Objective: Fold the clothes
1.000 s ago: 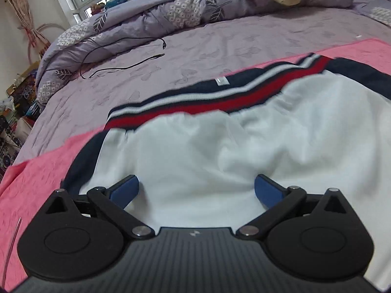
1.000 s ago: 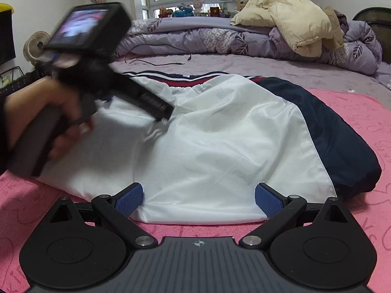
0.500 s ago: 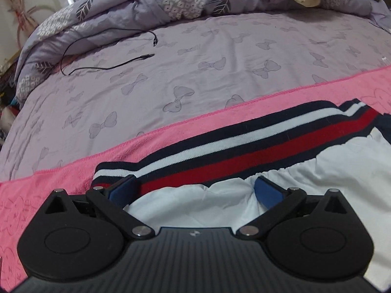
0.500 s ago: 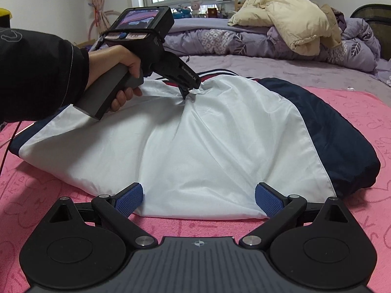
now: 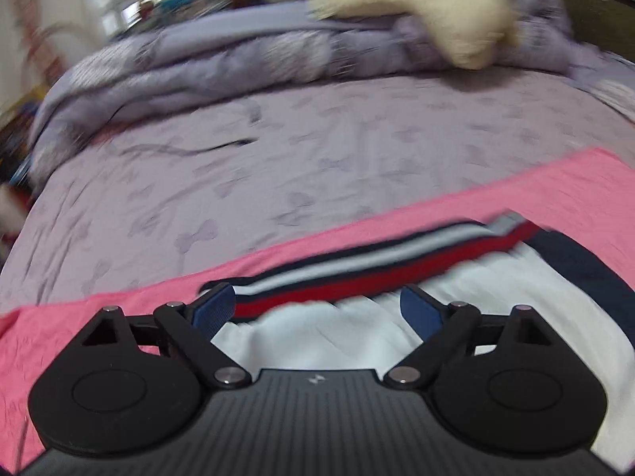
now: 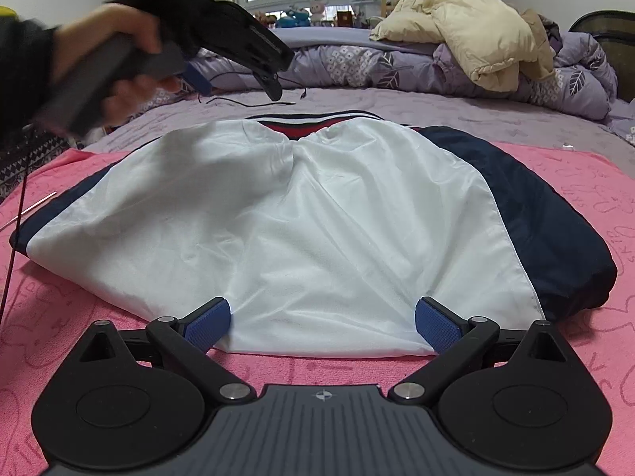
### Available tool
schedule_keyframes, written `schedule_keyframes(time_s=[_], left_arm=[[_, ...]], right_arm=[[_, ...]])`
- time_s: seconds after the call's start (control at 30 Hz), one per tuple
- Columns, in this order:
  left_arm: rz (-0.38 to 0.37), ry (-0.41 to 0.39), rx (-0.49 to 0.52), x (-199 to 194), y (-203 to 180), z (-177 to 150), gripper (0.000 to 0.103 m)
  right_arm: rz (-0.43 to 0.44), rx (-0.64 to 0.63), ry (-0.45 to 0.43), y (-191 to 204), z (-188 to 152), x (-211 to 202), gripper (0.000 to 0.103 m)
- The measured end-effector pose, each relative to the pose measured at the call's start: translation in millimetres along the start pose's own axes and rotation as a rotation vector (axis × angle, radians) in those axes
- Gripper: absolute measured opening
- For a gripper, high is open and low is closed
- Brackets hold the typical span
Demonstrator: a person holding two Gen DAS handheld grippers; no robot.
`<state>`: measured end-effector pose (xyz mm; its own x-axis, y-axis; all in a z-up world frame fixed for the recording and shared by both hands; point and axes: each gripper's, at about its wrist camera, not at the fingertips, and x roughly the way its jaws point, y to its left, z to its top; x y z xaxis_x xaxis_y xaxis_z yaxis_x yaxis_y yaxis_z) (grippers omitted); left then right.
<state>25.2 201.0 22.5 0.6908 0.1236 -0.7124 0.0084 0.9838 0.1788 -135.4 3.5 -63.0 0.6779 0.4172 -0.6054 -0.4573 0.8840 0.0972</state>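
Note:
A white and navy jacket (image 6: 301, 222) with a striped red, white and navy hem (image 6: 305, 121) lies folded on a pink towel (image 6: 575, 182) on the bed. It also shows in the left wrist view (image 5: 357, 325), hem (image 5: 357, 277) just ahead of the fingers. My right gripper (image 6: 322, 319) is open and empty, low at the jacket's near edge. My left gripper (image 5: 317, 309) is open and empty; in the right wrist view it (image 6: 238, 75) is lifted above the jacket's far left part, held by a hand.
A purple bedsheet (image 5: 278, 158) lies beyond the towel (image 5: 119, 309), with a black cable (image 6: 246, 99) on it. A rumpled purple duvet (image 6: 397, 67) and a cream coat (image 6: 468, 23) lie at the far side. Windows stand behind.
My left gripper has lifted off the jacket near the hem and risen to the left; its view is now blurred. The right gripper has stayed in place.

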Motion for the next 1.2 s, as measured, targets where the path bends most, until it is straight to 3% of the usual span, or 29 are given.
schedule_keyframes(time_s=[0.03,0.13,0.23,0.33,0.47,0.57,0.77,0.87,1.03,1.2], left_arm=[[-0.028,-0.012,0.06,-13,-11,-11,0.093],[-0.019,0.026,0.198,-28,-45,-53,0.093],[0.068,0.029,0.321,-7,-68,-83,0.096],[0.156,-0.089,0.419,13,-76,-80,0.099],[0.201,-0.063,0.363,61,-68,-36,0.101],[0.289,-0.031,0.267,102,-49,-9,0.103],[0.165,0.046,-0.061,120,0,4,0.103],[0.171,0.051,-0.122,99,8,-1,0.099],[0.191,-0.038,-0.083,22,0,-28,0.097],[0.202,-0.097,-0.005,-44,-40,-84,0.098]], right_arm=[[0.0,0.0,0.0,0,0,0,0.101],[-0.001,-0.001,0.0,0,0,0,0.101],[-0.002,-0.001,-0.001,0,0,0,0.101],[-0.003,0.0,-0.001,-1,0,1,0.102],[-0.003,0.0,-0.001,-2,1,2,0.102],[-0.001,0.003,-0.001,-2,1,2,0.102],[-0.003,0.013,-0.002,-3,1,3,0.102],[0.001,0.015,-0.001,-4,1,3,0.103],[0.002,0.016,0.0,-4,1,4,0.103],[0.016,0.03,0.003,-7,3,2,0.103]])
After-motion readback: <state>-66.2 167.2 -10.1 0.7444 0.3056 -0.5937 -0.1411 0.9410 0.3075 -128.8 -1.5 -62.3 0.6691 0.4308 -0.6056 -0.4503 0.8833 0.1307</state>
